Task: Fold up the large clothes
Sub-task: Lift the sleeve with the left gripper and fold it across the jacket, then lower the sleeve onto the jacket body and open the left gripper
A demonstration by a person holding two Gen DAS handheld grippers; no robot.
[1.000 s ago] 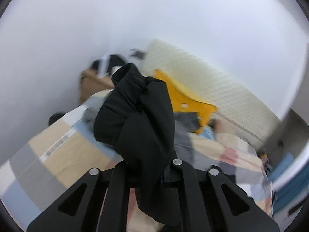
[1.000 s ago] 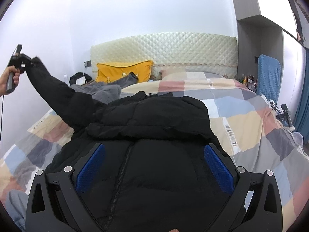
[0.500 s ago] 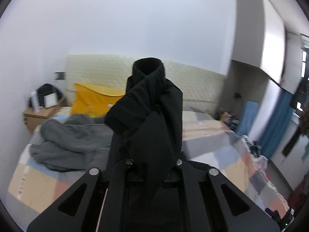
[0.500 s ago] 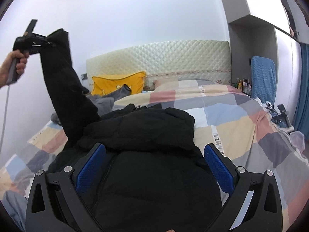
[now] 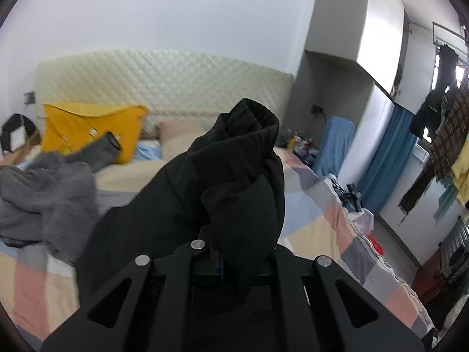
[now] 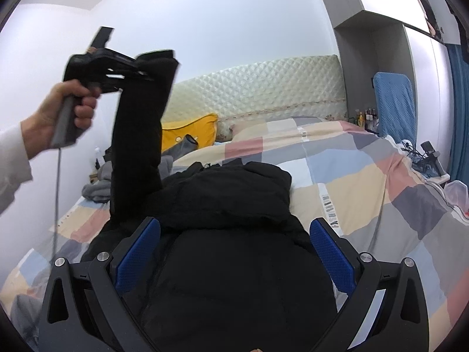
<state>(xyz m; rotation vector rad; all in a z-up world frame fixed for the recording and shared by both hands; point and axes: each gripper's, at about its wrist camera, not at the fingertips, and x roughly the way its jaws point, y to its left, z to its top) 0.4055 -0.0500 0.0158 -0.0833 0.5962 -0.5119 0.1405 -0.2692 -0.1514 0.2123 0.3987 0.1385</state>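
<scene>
A black puffer jacket point(image 6: 234, 278) lies spread on the bed with its hood point(image 6: 234, 184) toward the headboard. One sleeve point(image 6: 137, 135) is pulled straight up from the jacket's left side. My left gripper point(image 6: 140, 70), held by a hand point(image 6: 73, 108), is shut on the cuff. In the left wrist view the bunched sleeve point(image 5: 234, 176) fills the middle and hides the fingertips of the left gripper point(image 5: 234, 252). My right gripper point(image 6: 234, 249) stands open low over the jacket's body, with blue pads point(image 6: 137, 252) wide apart.
A checked bedspread point(image 6: 366, 182) covers the bed. A crumpled grey garment point(image 5: 44, 193) and a yellow pillow point(image 5: 88, 126) lie near the quilted headboard point(image 5: 176, 88). A blue-draped stand point(image 6: 395, 105) and clutter line the right side, with clothes hanging point(image 5: 448, 135) beyond.
The left gripper has carried the sleeve from out at the far left up and rightward, so it now stands upright beside the hood. The right gripper has stayed open and drifted slightly over the jacket.
</scene>
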